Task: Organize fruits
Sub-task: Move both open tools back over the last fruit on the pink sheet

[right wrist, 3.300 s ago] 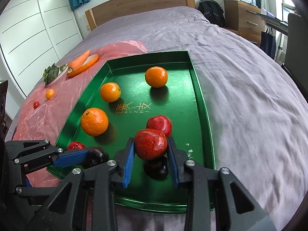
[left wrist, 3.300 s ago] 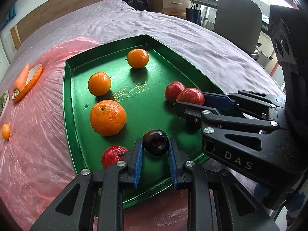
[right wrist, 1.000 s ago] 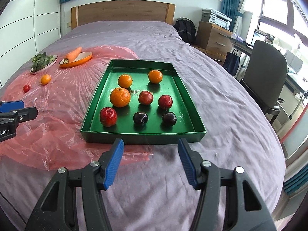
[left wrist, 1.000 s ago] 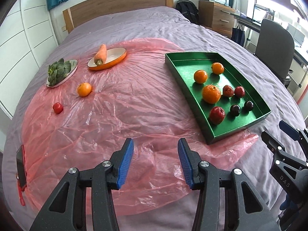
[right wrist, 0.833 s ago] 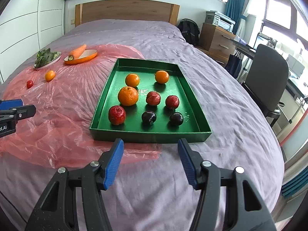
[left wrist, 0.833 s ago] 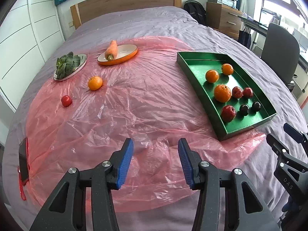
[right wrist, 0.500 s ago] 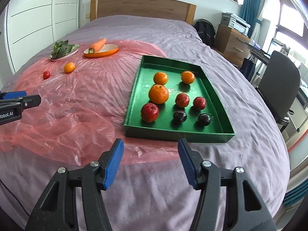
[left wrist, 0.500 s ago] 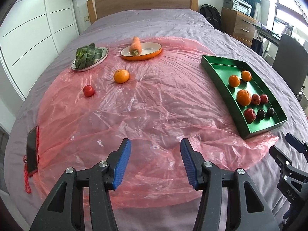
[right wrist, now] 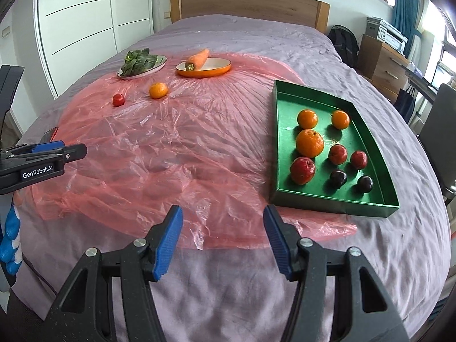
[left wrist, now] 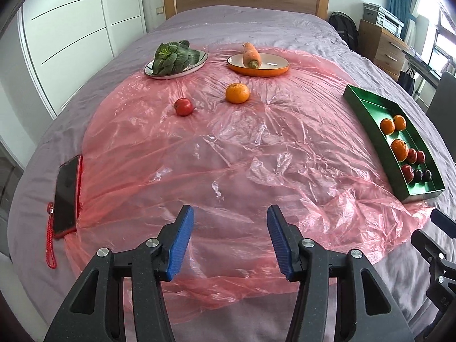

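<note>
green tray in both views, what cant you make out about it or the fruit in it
- Left wrist view: the green tray sits edge-on at the right, so its near wall hides the fruit bottoms and the red fruit overlaps the plums.
- Right wrist view: gold markings on the tray floor are too small to read.
- Both views: the undersides of the fruit are hidden, so bruising cannot be judged.

Plastic sheet [right wrist: 176, 154] spread over bed [right wrist: 313, 57]. Tray [right wrist: 382, 202] on right side, eight fruits inside in rows. Far left on sheet: plate of greens [right wrist: 141, 64], carrot dish [right wrist: 203, 67] right of it. Loose orange [right wrist: 158, 90] and small tomato [right wrist: 118, 100] in front of those. Phone [left wrist: 66, 195] at sheet's left edge
</note>
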The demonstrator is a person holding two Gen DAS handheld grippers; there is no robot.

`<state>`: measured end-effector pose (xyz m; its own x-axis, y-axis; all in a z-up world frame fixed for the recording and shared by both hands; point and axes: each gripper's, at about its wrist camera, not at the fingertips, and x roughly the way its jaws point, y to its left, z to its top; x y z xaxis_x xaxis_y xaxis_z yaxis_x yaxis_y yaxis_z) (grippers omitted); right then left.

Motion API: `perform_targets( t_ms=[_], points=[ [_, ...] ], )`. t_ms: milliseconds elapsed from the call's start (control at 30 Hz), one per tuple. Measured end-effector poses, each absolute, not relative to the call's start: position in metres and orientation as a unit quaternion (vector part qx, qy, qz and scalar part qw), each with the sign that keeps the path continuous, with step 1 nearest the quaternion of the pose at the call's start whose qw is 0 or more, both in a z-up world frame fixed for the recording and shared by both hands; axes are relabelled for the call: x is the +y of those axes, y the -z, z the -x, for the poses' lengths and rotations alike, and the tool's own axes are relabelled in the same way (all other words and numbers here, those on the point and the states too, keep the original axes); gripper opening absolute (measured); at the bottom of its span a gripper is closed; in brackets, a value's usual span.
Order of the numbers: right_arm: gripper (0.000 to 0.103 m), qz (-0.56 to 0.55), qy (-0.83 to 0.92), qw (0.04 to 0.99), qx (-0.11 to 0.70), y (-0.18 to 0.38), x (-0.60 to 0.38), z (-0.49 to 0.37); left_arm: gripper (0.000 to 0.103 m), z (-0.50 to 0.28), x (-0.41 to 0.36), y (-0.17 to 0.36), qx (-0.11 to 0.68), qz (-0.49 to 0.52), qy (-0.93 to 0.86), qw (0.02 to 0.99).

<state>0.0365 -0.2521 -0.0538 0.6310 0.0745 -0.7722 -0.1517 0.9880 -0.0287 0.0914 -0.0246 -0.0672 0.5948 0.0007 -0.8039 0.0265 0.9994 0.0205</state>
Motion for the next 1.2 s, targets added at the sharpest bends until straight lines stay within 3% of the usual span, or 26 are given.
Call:
perform_targets(
  t_ms=[1200],
  points=[
    [0.103, 0.044, 0.032, 0.907, 0.417, 0.058, -0.322, -0.029, 0.047, -0.102, -0.065, 0.079, 0.464, -0.054, 0.004, 0.884]
  ],
)
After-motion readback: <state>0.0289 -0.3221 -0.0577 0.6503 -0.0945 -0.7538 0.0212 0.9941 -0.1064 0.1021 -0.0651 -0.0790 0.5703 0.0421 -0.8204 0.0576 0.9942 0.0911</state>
